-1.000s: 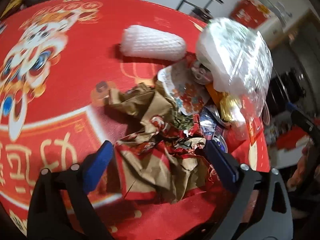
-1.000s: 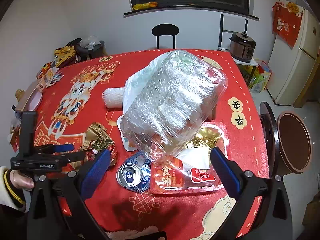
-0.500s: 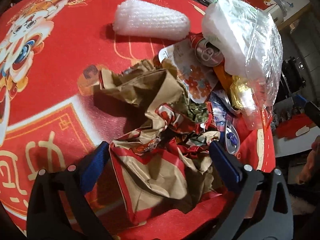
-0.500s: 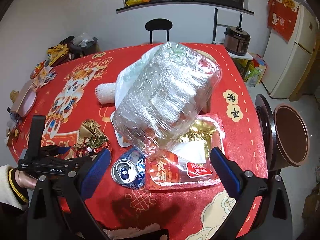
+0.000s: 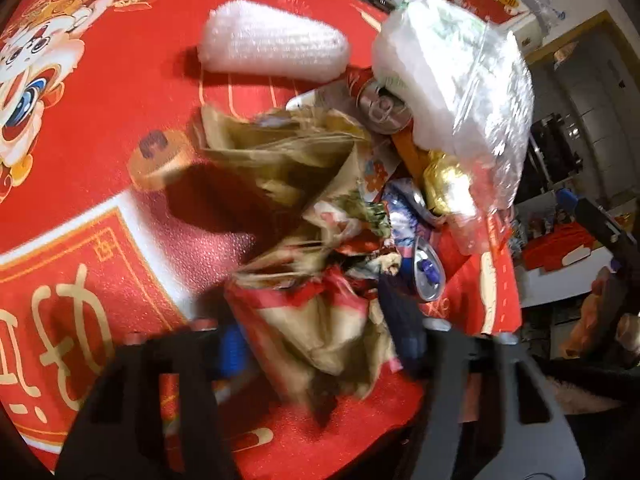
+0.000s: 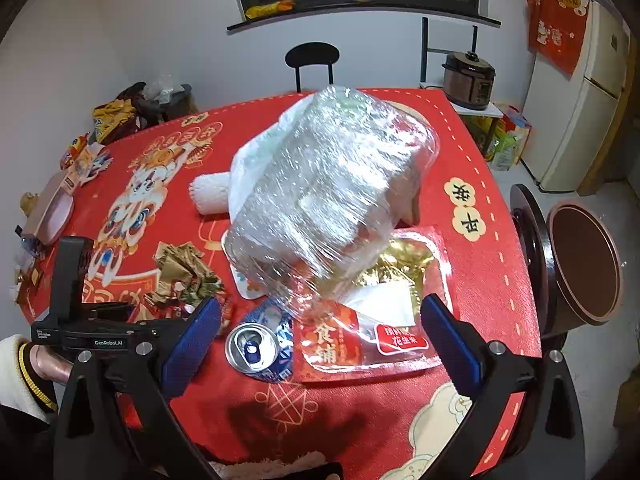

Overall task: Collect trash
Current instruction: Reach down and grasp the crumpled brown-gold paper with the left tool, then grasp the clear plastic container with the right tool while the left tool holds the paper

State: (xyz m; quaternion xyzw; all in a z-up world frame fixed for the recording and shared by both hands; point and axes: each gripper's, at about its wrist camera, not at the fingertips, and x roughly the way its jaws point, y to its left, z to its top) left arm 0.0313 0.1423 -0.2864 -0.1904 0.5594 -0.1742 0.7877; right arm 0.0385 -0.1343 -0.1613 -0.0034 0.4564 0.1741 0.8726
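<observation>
On the red tablecloth (image 6: 472, 160), far left edge: small boxes and wrappers (image 6: 76, 168), untouched. Next over, left gripper (image 5: 316, 344) has just been closing on the crumpled red-and-brown paper (image 5: 320, 320); the wad sits between the jaws and looks bunched against the pads, so I read it as gripped, though the frame is blurred. Paper is not clear of the table yet.

Middle: white foam sleeve (image 5: 272, 46) lies alone behind the pile. Clear plastic-wrapped bundle (image 6: 332, 188) sits on top of the heap, leaning over a red snack tray (image 6: 360, 344) with gold foil inside. Blue can (image 6: 256, 346) lies just in front of the tray, a second can (image 5: 380, 102) is tucked under the bundle.

Right gripper (image 6: 320, 344) hangs over can and tray, jaws wide, holding nothing.

Far right: brown bin (image 6: 584, 260) beside the table, lid swung up, nothing visible inside.

Progress: early. By my read nothing is binned; paper, cans, tray, bundle and sleeve are all left.

Obstruction: the bundle overhangs the tray and second can, so it probably goes first. Loose paper may snag neighbouring scraps on lift.
</observation>
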